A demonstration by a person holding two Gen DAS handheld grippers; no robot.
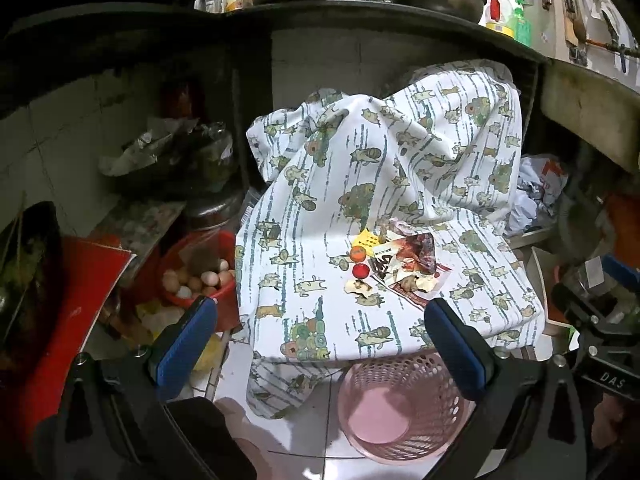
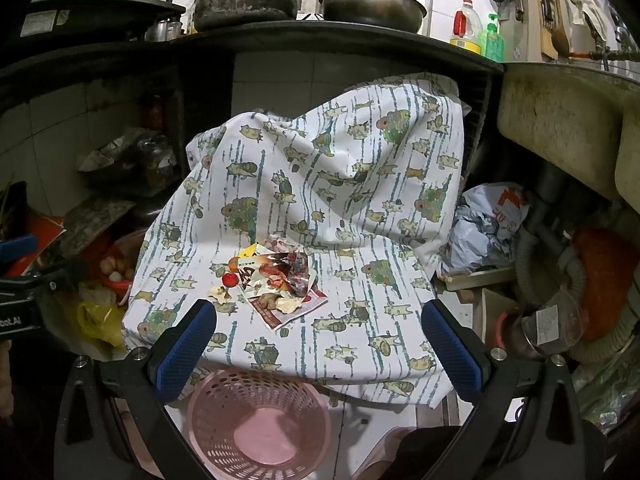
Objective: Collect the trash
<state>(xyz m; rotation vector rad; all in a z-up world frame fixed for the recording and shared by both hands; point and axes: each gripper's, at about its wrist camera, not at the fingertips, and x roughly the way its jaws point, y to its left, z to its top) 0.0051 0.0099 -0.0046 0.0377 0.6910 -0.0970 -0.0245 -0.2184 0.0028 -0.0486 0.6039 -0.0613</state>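
— Pink plastic, perforated: that is the basket (image 1: 400,408) on the floor at the near edge of the patterned cloth (image 1: 400,168). Where is the trash?

— On the flat part of the cloth, just beyond the basket: a crumpled snack wrapper (image 1: 408,264) with bold dark lettering I cannot read, a yellow scrap (image 1: 366,239), two small round caps, orange (image 1: 357,254) and red (image 1: 360,270), and pale peel bits (image 1: 360,286).

— And the grippers?

— The left gripper (image 1: 320,344) has its blue pads spread wide, nothing between them. The right gripper (image 2: 320,344) likewise, jaws apart and empty, above the basket (image 2: 256,420) and short of the wrapper (image 2: 280,280).

— Any readable writing?

— "DAS" on the black tool body at the right edge of the left view; "bot.AI" on the one at the left edge of the right view.

— What differs between views?

— The left view shows a red bowl of eggs (image 1: 200,280) clearly; the right view shows a glass cup (image 2: 552,326) and grey hoses under the sink.
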